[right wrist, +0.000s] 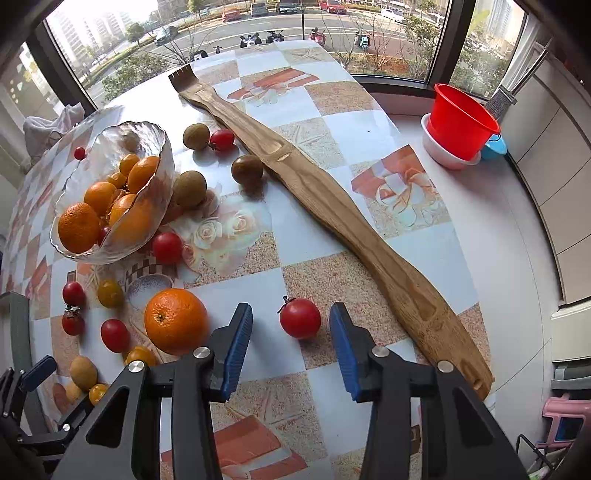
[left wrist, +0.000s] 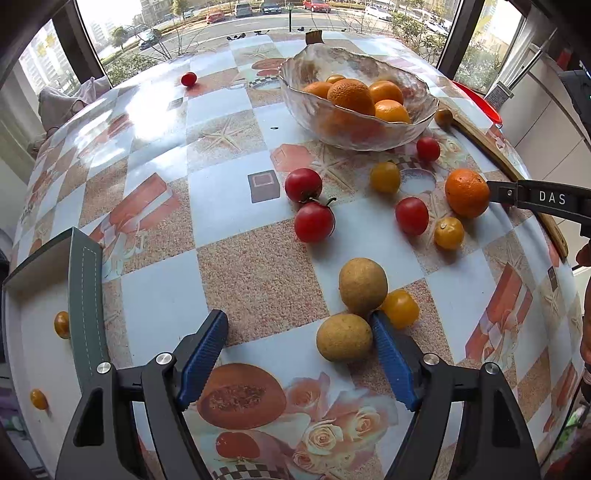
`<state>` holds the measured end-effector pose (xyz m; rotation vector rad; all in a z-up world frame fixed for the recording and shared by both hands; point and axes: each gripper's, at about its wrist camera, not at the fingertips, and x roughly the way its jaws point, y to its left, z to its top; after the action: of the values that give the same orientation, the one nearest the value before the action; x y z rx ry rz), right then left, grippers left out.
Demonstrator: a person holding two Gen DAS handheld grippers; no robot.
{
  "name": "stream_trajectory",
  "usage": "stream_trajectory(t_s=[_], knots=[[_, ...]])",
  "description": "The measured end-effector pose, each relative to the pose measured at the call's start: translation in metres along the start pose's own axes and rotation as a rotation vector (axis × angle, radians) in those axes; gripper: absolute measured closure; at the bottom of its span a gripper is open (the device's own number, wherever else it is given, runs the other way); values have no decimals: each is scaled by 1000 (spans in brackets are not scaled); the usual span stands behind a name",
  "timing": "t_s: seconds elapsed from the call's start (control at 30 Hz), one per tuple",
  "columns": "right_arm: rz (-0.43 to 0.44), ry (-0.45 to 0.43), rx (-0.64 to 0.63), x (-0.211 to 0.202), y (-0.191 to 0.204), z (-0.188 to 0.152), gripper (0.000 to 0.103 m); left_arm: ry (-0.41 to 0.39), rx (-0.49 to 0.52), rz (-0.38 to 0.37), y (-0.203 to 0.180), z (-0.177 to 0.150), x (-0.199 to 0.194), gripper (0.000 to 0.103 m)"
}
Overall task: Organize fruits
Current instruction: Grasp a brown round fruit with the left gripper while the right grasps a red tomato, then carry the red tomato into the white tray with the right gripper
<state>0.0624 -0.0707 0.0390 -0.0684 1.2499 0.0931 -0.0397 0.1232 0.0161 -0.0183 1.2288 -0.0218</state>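
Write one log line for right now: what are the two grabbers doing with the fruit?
left hand-held gripper: open, empty | right hand-held gripper: open around red tomato, not touching | glass bowl: oranges inside

Left wrist view sits low over the table [left wrist: 258, 273], tilted steeply down along its own blue fingers [left wrist: 391, 362], facing the window [left wrist: 221, 22]; close on two brown fruits, bowl [left wrist: 332, 110] farther back. Right wrist view looks the same way from further right, near a red tomato [right wrist: 300, 318], wooden scratcher [right wrist: 332, 206] running diagonally beside it. Both share the bowl, the loose orange [left wrist: 467, 192] [right wrist: 175, 321], scattered tomatoes and the street outside
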Motion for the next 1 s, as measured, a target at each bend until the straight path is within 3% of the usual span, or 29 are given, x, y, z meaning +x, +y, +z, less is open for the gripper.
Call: stream_trajectory(t_s=[0.1,0.13,0.3,0.57,1.0], knots=[[3,-7,-20,-1,2,0,80,-9,7,0,-3,-1,-1,29],[9,-6,-19,-1,1,-1,80,-12,10,-3,-4,-2,-2,33],[66,13,6,-4,-2,-6,80,-25,54,-33,-16,-2,-8,72],[134,56,45,-19,4,-37,80,-6,34,-149,-12,-11,-15,74],[195,105,56,-43,41,-80,80,-23,12,-212,10,-34,-38,74]])
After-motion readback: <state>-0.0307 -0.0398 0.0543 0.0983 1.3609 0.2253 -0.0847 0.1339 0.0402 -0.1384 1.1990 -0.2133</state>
